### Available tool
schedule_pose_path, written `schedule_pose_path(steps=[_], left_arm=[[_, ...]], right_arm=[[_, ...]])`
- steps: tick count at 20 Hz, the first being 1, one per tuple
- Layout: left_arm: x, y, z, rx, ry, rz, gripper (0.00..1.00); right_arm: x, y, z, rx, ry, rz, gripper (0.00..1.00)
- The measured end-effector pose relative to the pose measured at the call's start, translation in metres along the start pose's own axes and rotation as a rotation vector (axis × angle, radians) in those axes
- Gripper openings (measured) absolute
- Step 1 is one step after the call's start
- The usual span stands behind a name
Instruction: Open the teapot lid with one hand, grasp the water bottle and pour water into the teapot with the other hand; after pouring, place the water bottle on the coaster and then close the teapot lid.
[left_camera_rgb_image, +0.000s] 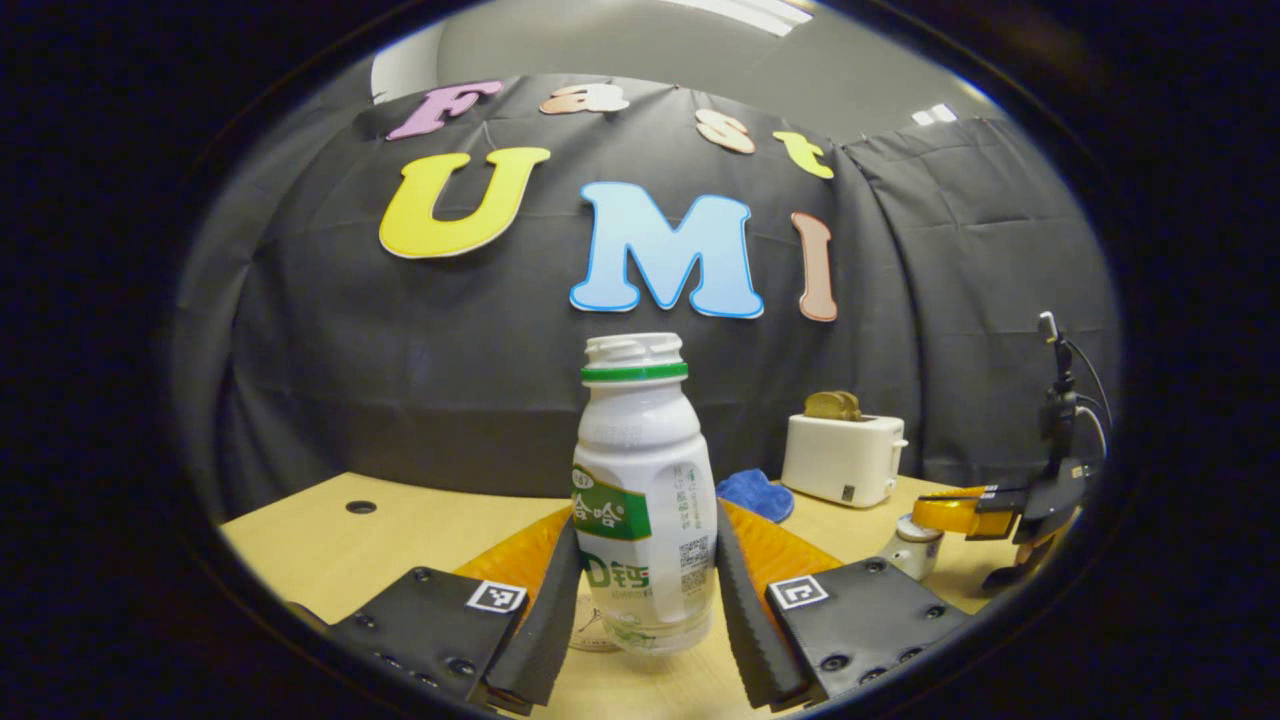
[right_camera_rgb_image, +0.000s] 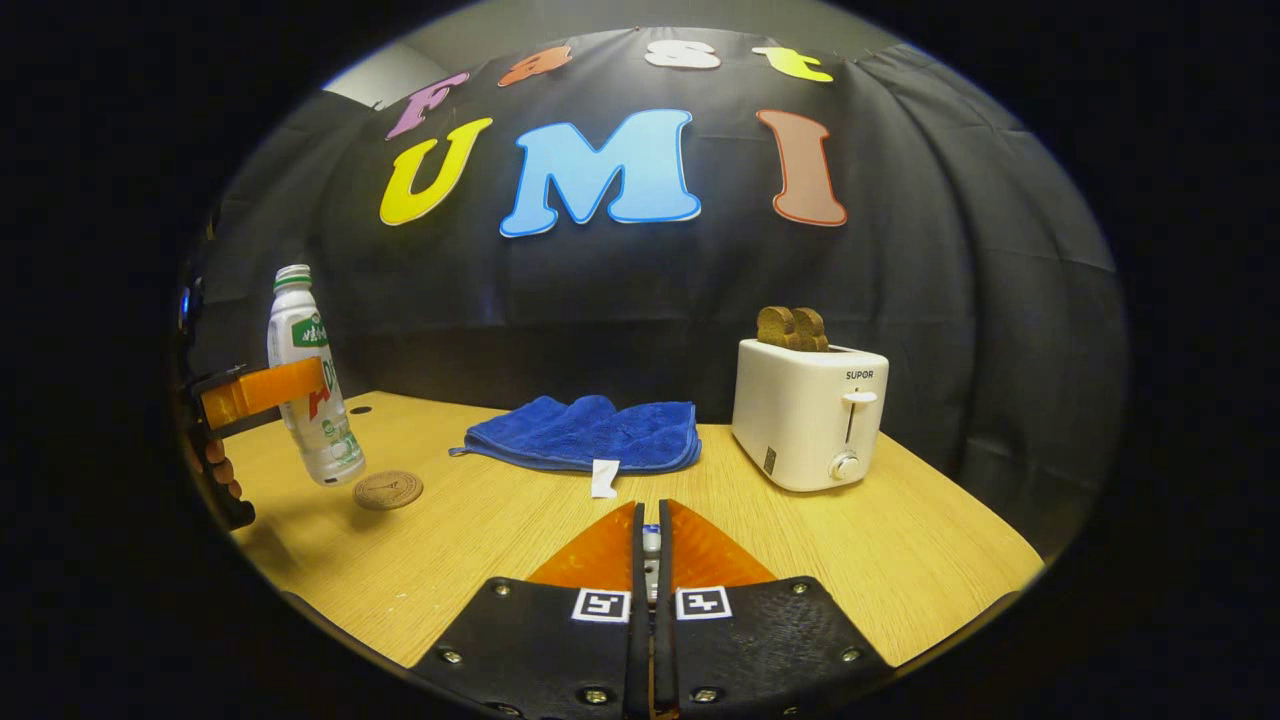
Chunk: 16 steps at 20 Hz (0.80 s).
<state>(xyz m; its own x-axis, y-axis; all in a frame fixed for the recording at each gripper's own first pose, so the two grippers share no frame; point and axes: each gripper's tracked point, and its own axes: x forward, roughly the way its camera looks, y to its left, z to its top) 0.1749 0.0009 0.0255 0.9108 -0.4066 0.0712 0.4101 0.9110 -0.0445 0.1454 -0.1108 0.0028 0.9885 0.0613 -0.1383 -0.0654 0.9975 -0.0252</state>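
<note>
In the left gripper view we see the left gripper (left_camera_rgb_image: 648, 600) pinching a white water bottle (left_camera_rgb_image: 644, 500) with a green label, one finger pressed against each side of its lower body; the bottle has no cap and stands nearly upright, lifted off the wooden table (left_camera_rgb_image: 400, 530). A round coaster (left_camera_rgb_image: 590, 625) lies on the table just behind and below the bottle's base. In the right gripper view we see the same bottle held clear of the table, tilted slightly, with the coaster lying just beside and below it. In the left gripper view, at the right edge, the right gripper (left_camera_rgb_image: 975, 512) hangs over a small white teapot (left_camera_rgb_image: 912, 548), at its top. In the right gripper view its fingers are pressed nearly together on a small knob (right_camera_rgb_image: 651, 540), which we take for the teapot lid, though little of it shows. A folded blue cloth (right_camera_rgb_image: 590, 435) lies farther back, and to its right a white toaster (right_camera_rgb_image: 808, 412) holds two slices of browned bread (right_camera_rgb_image: 791, 328).
</note>
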Motion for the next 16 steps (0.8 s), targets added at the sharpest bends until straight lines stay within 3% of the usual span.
schedule_pose_path(steps=[4, 8, 9, 12, 16], left_arm=[[0.007, 0.011, -0.013, -0.026, 0.041, 0.005, 0.74], [0.014, 0.033, -0.022, -0.038, 0.068, 0.034, 0.79], [0.016, 0.037, -0.021, -0.025, 0.067, 0.042, 0.79], [0.029, 0.039, -0.017, -0.032, 0.061, 0.053, 0.79], [0.050, 0.052, -0.032, 0.078, 0.090, 0.092, 0.79]], right_arm=[[0.001, -0.001, -0.008, -0.004, 0.012, -0.010, 0.04], [-0.002, -0.001, -0.009, 0.016, 0.010, -0.004, 0.09], [-0.005, -0.002, -0.006, 0.022, 0.002, -0.010, 0.16], [-0.013, -0.006, 0.004, 0.007, -0.038, -0.031, 0.17], [-0.022, -0.003, 0.015, -0.003, -0.082, -0.032, 0.17]])
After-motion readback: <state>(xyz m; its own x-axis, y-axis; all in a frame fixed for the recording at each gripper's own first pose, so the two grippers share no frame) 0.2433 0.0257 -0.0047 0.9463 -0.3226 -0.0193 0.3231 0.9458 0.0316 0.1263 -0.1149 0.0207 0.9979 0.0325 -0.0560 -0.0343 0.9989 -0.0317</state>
